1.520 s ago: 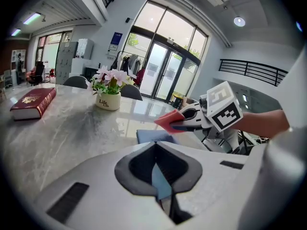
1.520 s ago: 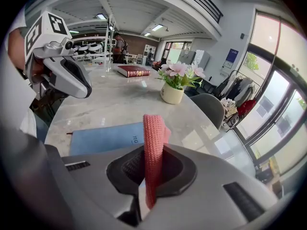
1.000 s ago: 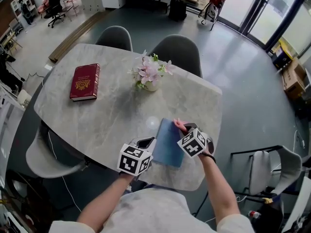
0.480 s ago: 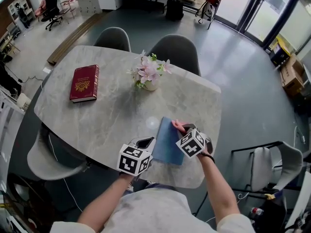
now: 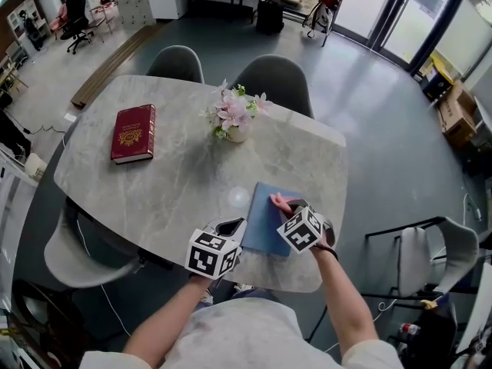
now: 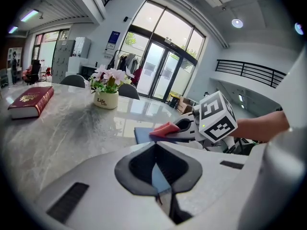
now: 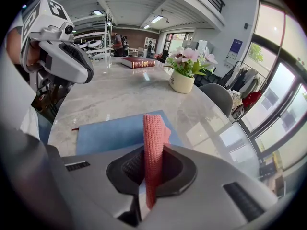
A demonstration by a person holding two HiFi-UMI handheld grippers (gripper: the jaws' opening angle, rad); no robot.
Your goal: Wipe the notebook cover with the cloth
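Blue notebook (image 5: 265, 227) — lies flat on the grey marble table (image 5: 177, 179), near its front edge. Left gripper (image 5: 235, 227) — jaws clenched on the notebook's left edge. Right gripper (image 5: 287, 206) — jaws clamped on a coral knit cloth (image 7: 152, 138), whose free end is over the cover's far right part. Red book (image 5: 134, 131) and flower pot (image 5: 236, 133) stand well apart.

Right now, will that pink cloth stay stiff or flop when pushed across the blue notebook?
Probably flops: the knitted pink cloth sits folded over in the right gripper. Its coarse weave likely drags rather than slips on the blue notebook.
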